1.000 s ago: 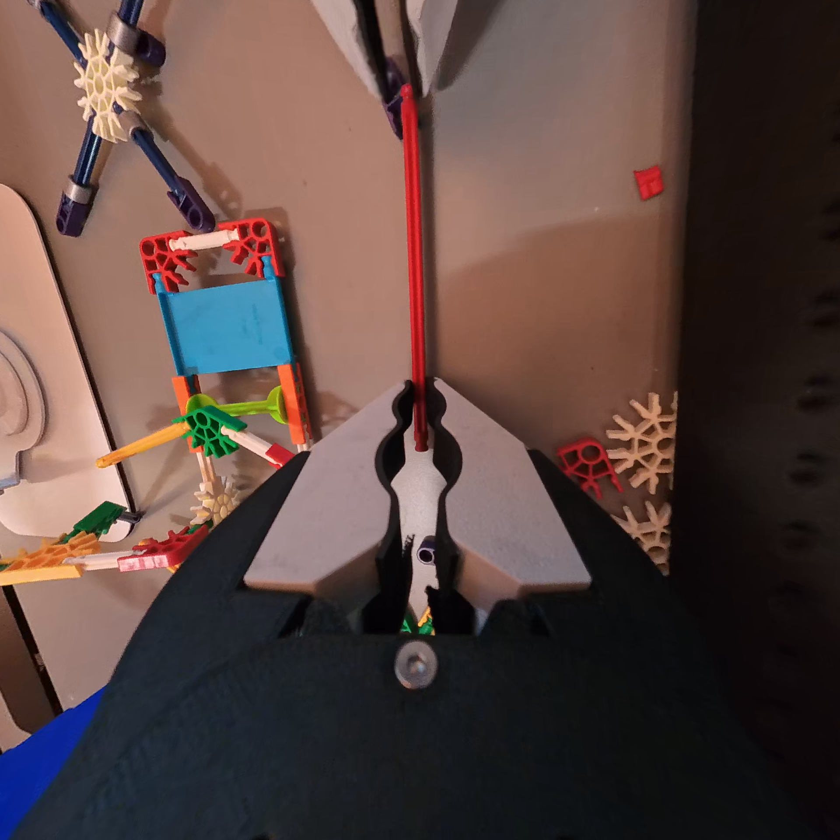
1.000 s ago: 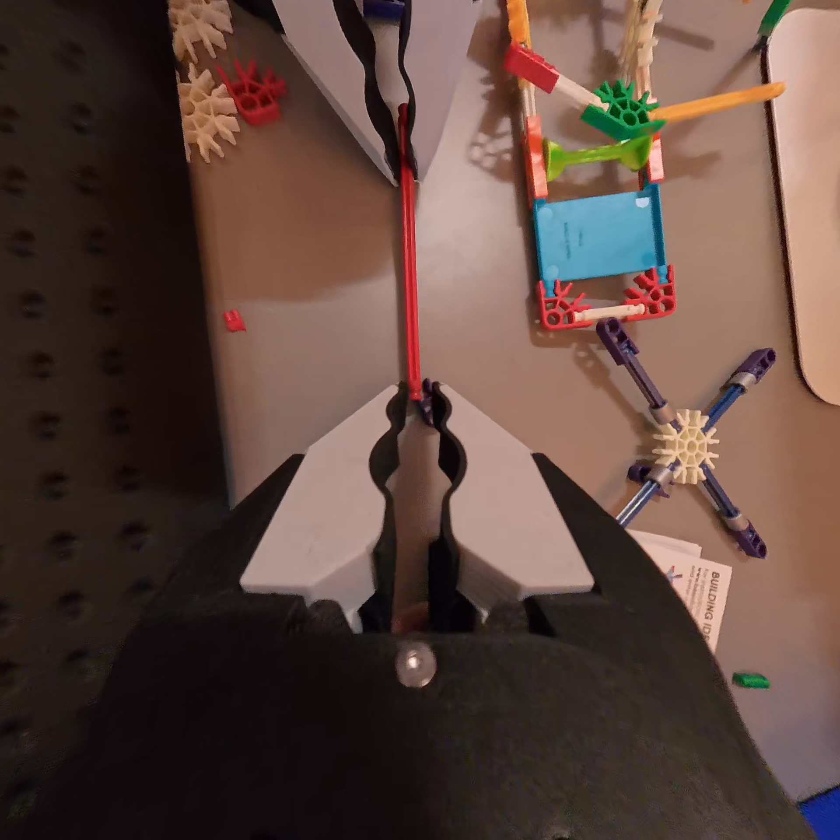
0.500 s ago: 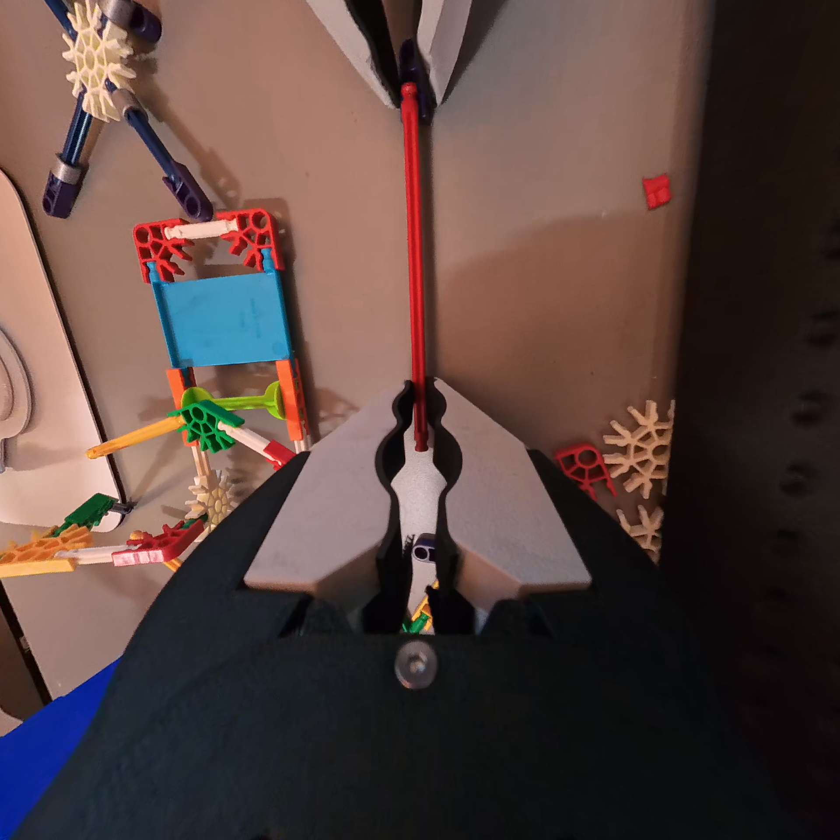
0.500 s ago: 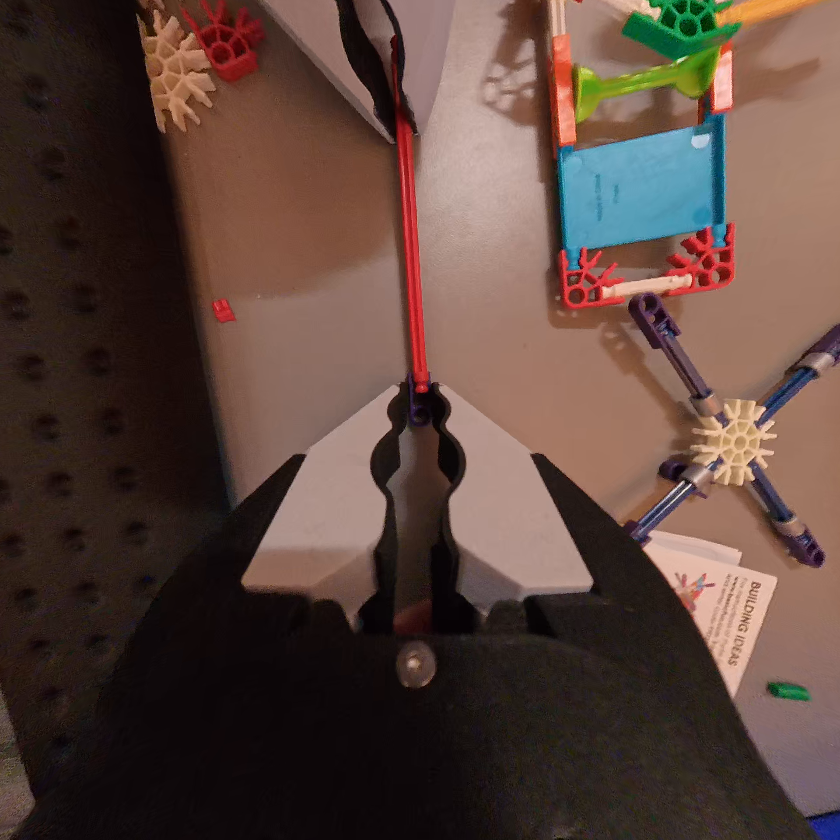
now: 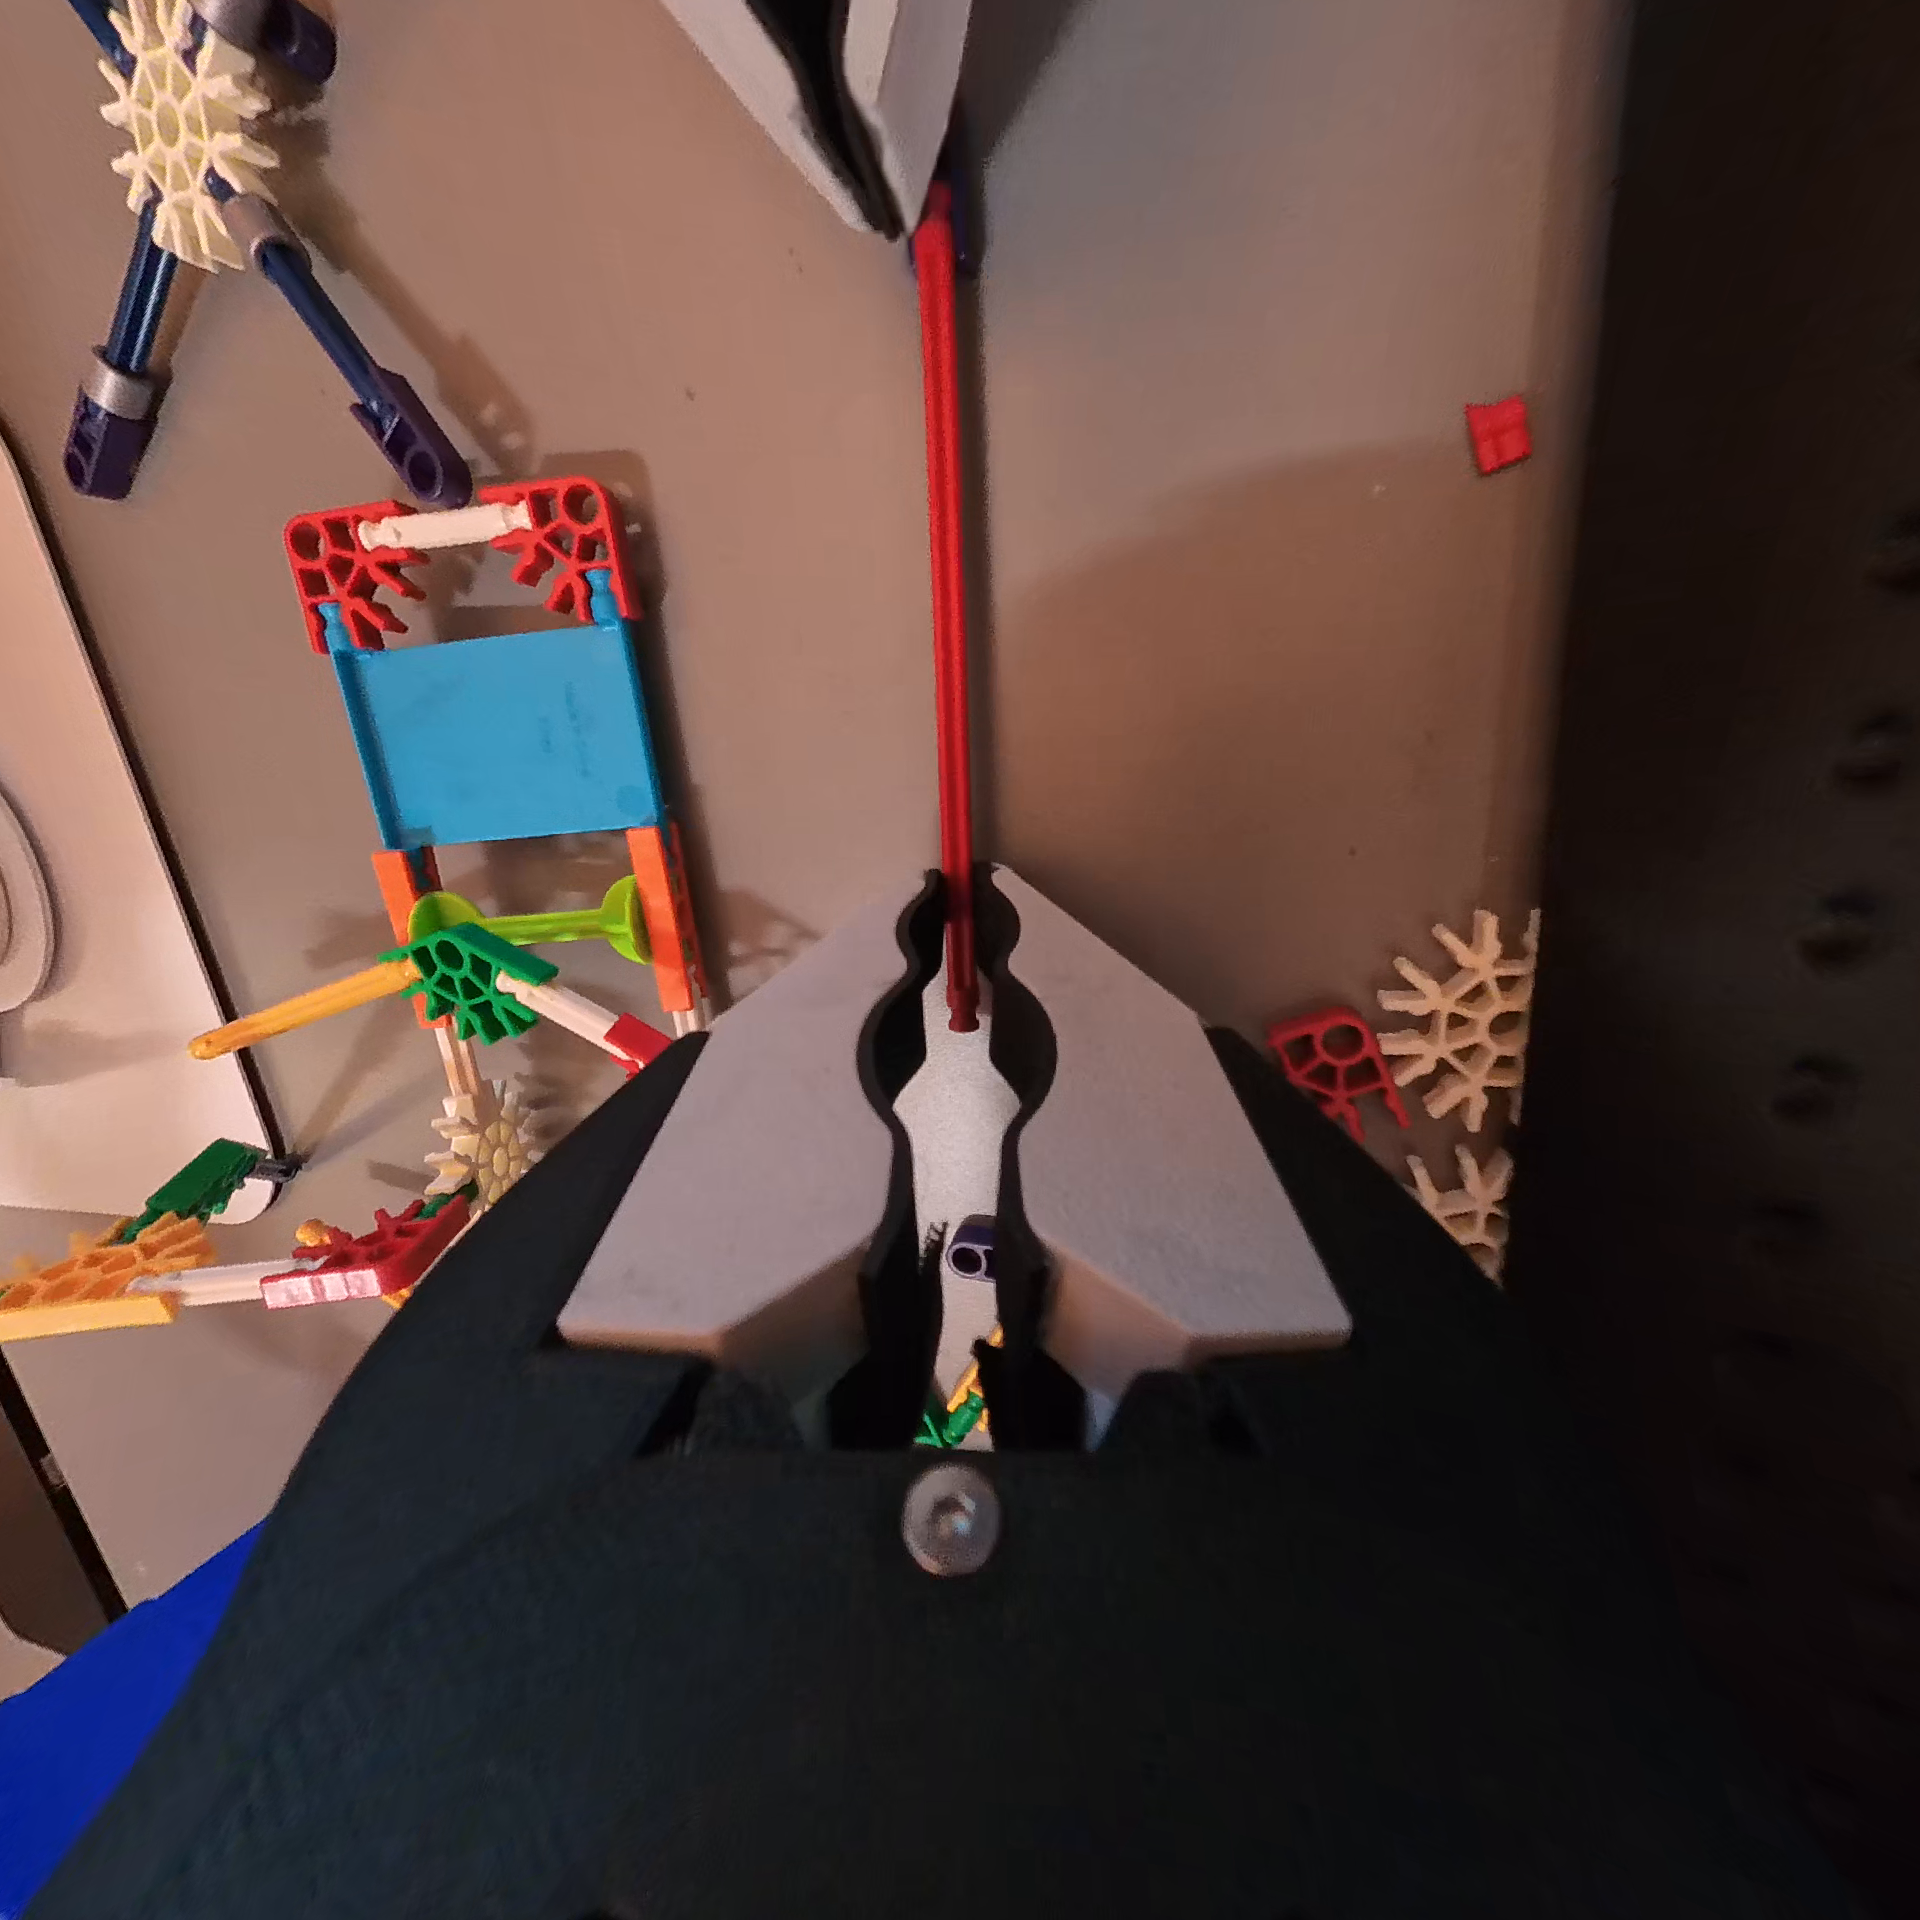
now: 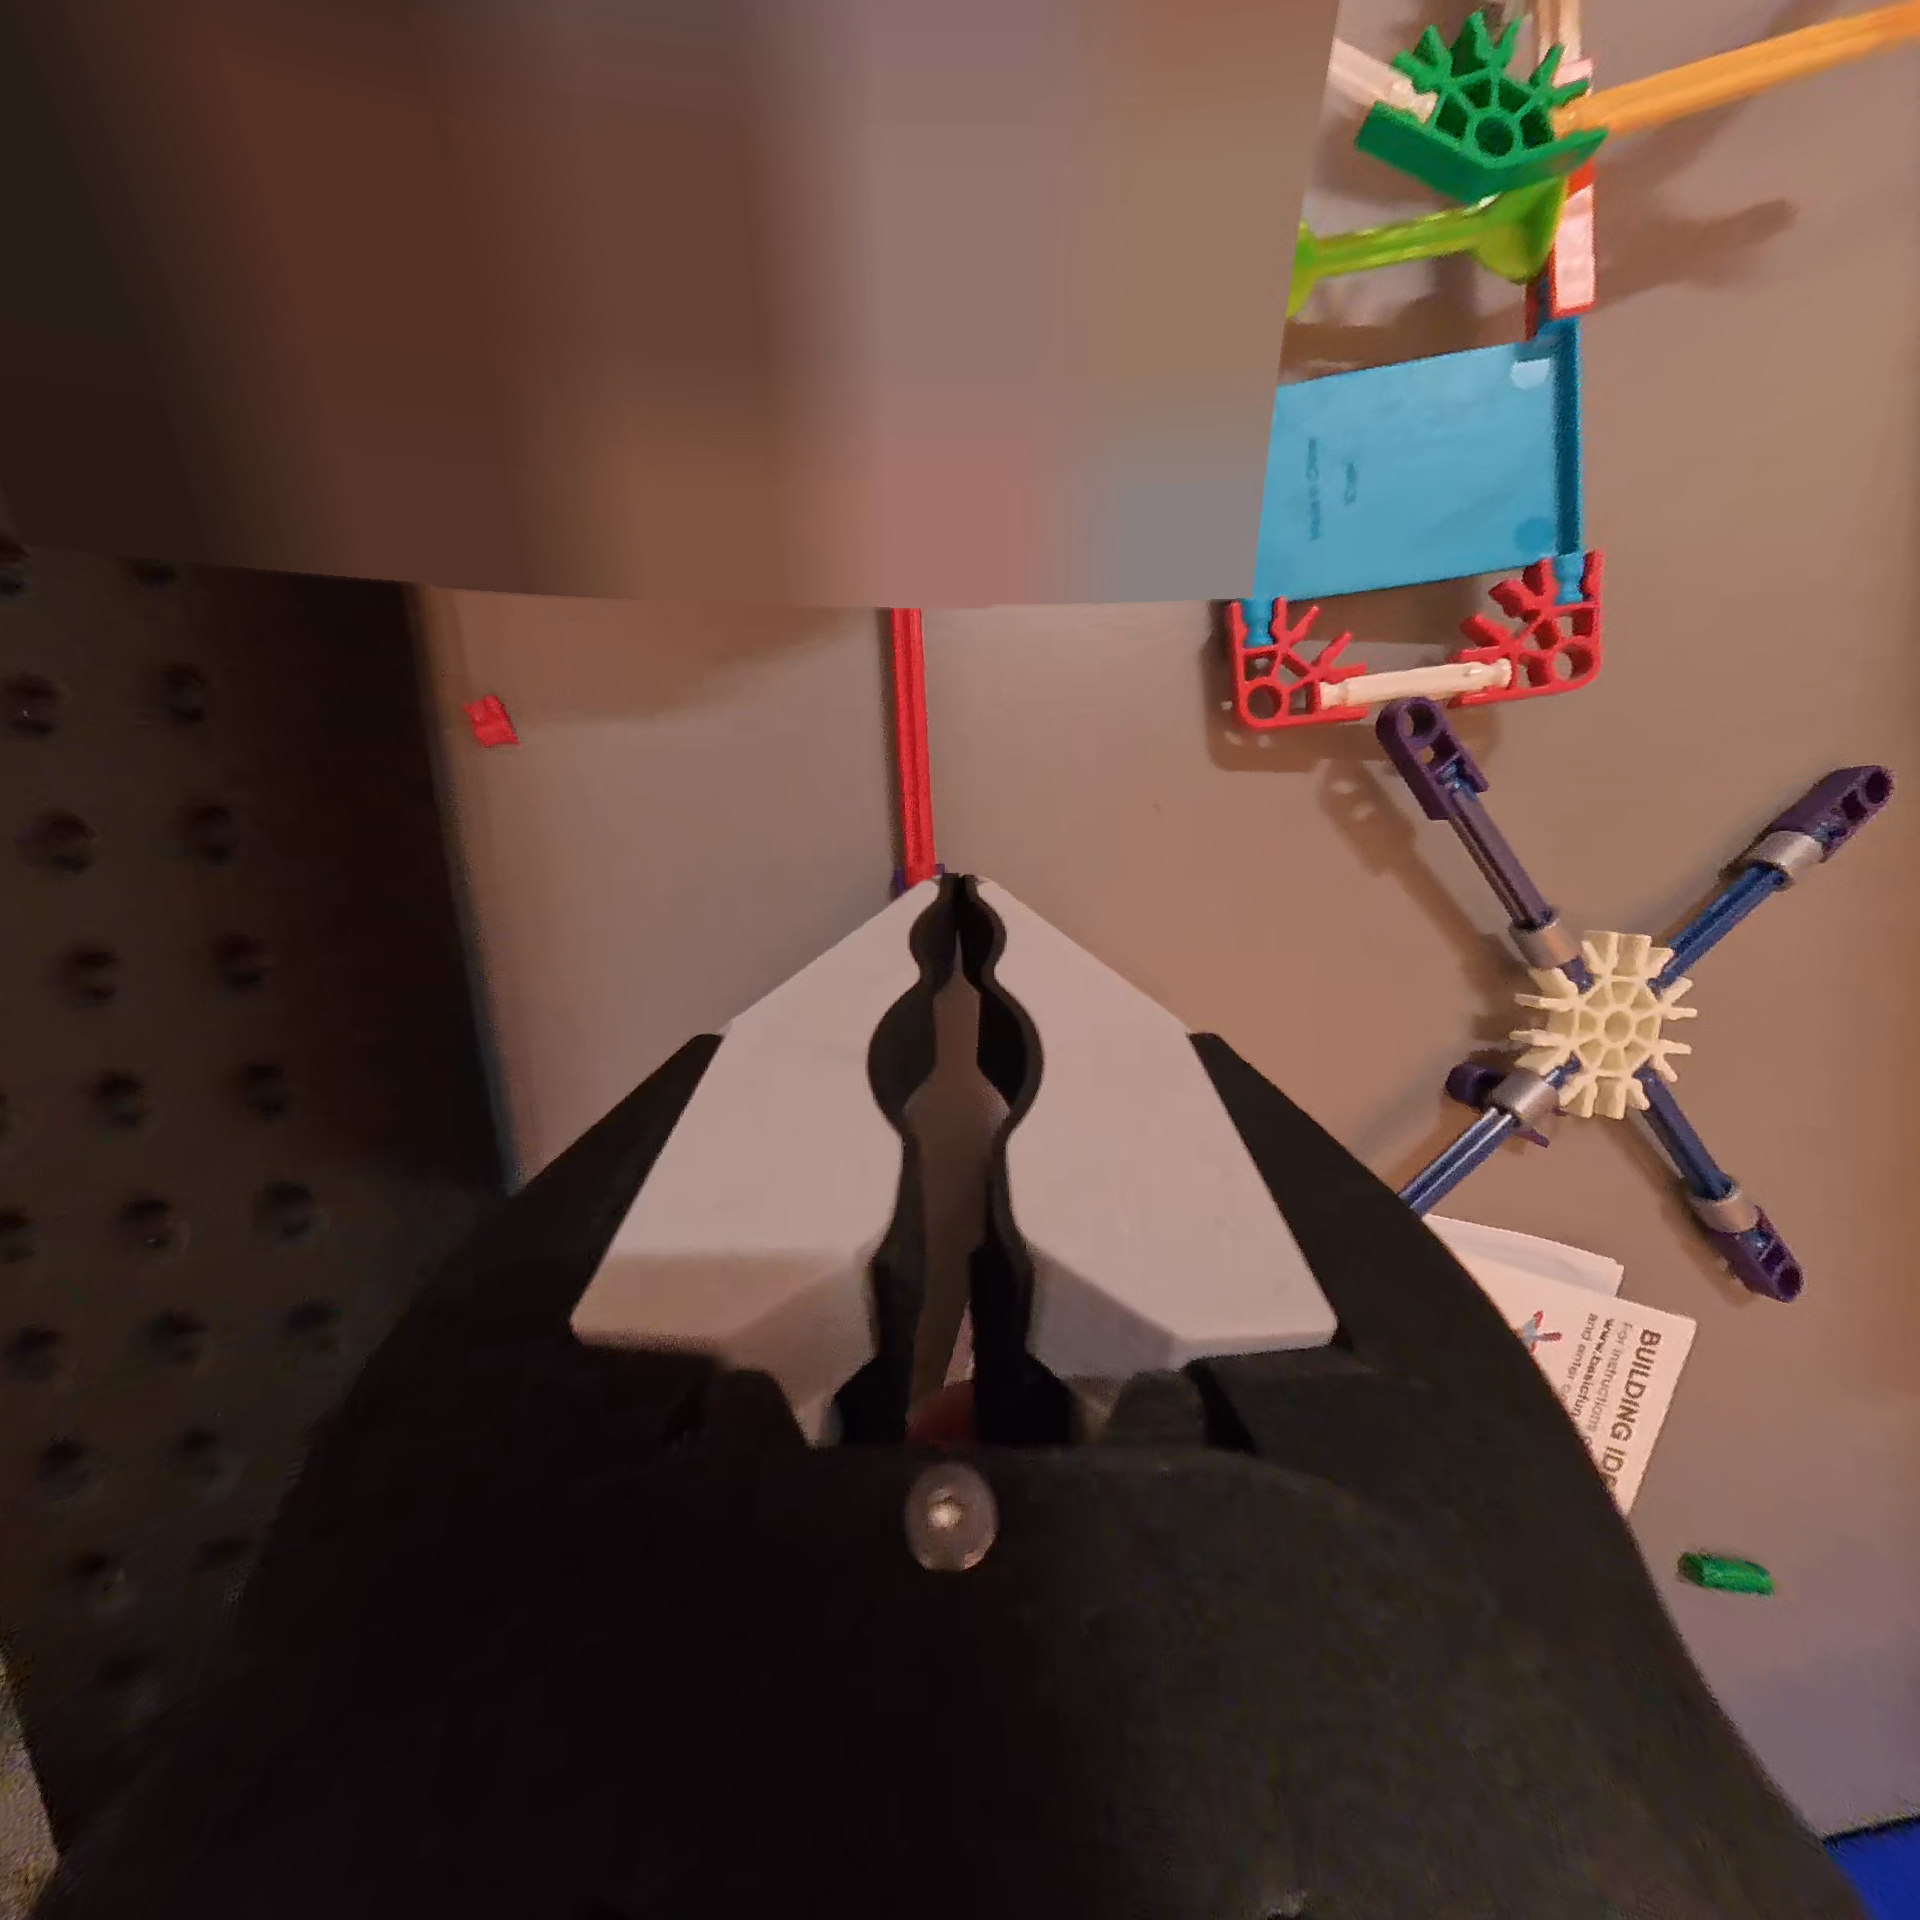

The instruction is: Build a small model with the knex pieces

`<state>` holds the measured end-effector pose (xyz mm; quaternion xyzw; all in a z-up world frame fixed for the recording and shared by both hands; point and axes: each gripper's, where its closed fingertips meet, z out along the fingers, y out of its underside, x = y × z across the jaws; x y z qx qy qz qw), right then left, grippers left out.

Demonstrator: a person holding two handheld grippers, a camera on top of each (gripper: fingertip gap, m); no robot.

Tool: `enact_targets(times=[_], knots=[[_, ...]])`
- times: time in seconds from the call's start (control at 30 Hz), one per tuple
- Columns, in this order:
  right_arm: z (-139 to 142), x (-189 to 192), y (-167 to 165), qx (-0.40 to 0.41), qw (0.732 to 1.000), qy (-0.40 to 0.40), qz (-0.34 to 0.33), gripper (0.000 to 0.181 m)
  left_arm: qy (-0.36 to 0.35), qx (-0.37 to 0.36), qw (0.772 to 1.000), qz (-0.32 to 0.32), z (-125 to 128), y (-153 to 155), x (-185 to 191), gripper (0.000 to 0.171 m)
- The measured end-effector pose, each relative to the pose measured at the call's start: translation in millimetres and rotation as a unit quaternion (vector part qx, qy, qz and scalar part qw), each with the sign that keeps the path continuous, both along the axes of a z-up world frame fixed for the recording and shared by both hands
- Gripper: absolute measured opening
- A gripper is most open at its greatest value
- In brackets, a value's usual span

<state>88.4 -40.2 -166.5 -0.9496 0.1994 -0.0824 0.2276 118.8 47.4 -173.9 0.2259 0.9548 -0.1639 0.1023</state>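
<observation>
Above grey tabletop (image 5: 1247, 644), thin red plastic rod (image 5: 951, 623) spans lengthwise between left gripper (image 5: 961, 894), pinching its near end, and right gripper (image 6: 958, 883), tips pressed together on a purple connector (image 6: 940, 871) at its far end.

The right gripper (image 6: 958, 883) has moved closer to the table surface: in the right wrist view the blue flat plastic panel (image 6: 1413, 468) and the cream snowflake-shaped connector with four dark blue rods (image 6: 1605, 1029) appear larger and lie farther toward the right edge than before. The purple connector (image 6: 940, 871) at the near end of the thin red plastic rod (image 6: 909, 748) previously showed between the fingertips; only a sliver now shows beside them. In the left wrist view the right gripper (image 5: 914, 213) has shifted slightly right.
</observation>
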Motion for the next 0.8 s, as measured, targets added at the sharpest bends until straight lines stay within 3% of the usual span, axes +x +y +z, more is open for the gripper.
enact_targets(times=[0.23,0.8], knots=[[8.8,-5.1,6.7,0.022,1.000,0.001,0.018,0.000,0.004,0.001,1.000,0.000,0.0,-0.1,-0.2,0.002],[-0.6,-5.2,2.2,-0.011,0.999,0.030,0.020,0.000,0.003,0.007,1.000,-0.001,-0.2,-0.4,-0.4,0.002]])
